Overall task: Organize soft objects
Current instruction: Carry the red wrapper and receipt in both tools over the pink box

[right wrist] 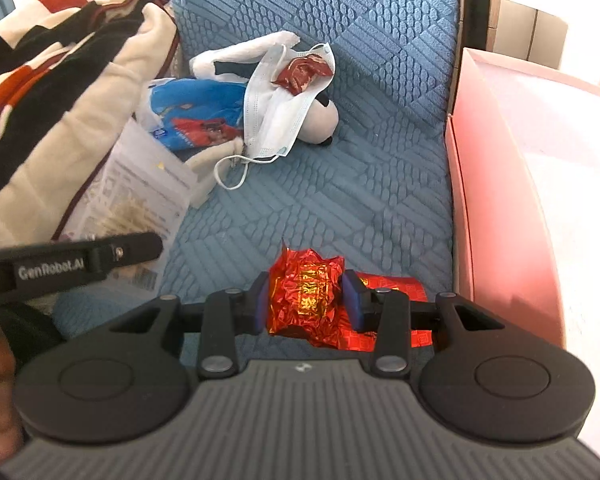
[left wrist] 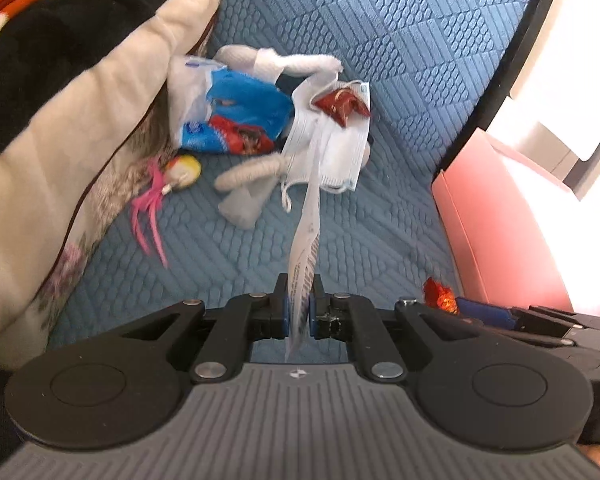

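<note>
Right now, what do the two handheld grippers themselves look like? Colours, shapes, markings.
Both match: the left gripper and right gripper have black linkage arms with silver pivot pins, two round black discs at the base, and a grey ribbed centre plate bearing a small white logo. Finger pads are blue. The left gripper's black side, seen from the right wrist camera, reads "GenRobot.AI" in white. No cables visible.
</note>
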`<state>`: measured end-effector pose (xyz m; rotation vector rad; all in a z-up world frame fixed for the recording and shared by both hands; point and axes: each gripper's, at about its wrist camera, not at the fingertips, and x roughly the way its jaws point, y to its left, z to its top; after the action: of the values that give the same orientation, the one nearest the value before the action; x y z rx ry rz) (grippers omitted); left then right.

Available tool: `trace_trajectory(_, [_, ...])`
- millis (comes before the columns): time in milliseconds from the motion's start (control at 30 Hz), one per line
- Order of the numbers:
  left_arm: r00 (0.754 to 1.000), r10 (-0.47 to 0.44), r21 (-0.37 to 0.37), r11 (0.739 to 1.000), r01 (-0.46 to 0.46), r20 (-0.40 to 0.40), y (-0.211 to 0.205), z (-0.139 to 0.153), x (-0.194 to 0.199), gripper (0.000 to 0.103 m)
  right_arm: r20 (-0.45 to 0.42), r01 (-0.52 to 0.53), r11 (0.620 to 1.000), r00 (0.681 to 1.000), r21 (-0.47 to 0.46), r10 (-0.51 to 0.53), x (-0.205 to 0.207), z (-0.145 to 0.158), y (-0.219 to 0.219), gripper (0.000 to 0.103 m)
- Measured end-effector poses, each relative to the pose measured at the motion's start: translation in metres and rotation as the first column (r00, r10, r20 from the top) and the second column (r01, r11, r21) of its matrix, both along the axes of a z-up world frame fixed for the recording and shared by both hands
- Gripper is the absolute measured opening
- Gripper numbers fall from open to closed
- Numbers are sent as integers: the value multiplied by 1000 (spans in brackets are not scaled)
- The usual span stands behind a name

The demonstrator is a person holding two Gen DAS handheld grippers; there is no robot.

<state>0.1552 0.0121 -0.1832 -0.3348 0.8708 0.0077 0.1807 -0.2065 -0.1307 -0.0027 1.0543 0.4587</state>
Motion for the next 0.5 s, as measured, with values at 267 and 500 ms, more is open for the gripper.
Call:
trace_trajectory(267, [999, 19, -17, 1000, -20, -31, -6, 7, -26, 11, 30, 11, 1000, 1000, 0, -11, -20, 17, -11, 41])
trace_trajectory(500, [1000, 17, -3, 1000, -17, 2, -16, 43, -27, 11, 41, 16, 1000, 999, 19, -17, -27, 38, -23, 41])
